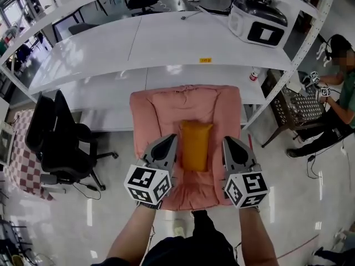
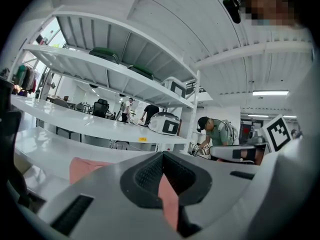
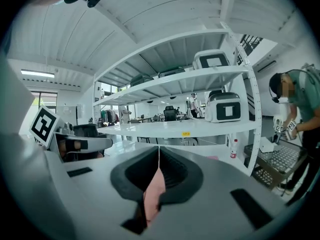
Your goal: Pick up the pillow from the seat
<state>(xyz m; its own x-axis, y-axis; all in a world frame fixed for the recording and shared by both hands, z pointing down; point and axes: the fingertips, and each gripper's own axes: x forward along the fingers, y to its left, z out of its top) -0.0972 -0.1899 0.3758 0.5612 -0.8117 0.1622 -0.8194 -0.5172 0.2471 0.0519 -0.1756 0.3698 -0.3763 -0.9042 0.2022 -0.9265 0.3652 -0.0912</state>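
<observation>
Orange pillow [image 1: 196, 146] between closed left tongs [image 1: 171, 141] and right tongs [image 1: 228, 142]

We find the pillow [image 1: 196, 146] lying in the middle of the seat [image 1: 148, 112], which stands just before the shelf rack [image 1: 100, 51]. The left gripper [image 1: 169, 139] is at the pillow's left and the right gripper [image 1: 228, 142] at its right. An office chair [image 1: 60, 143] stands left of the seat, and a person [image 1: 346, 96] is far right.

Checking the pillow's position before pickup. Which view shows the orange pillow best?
Head view: the whole pillow lies on the pink seat. Both gripper views show pink seat, not the pillow.
</observation>
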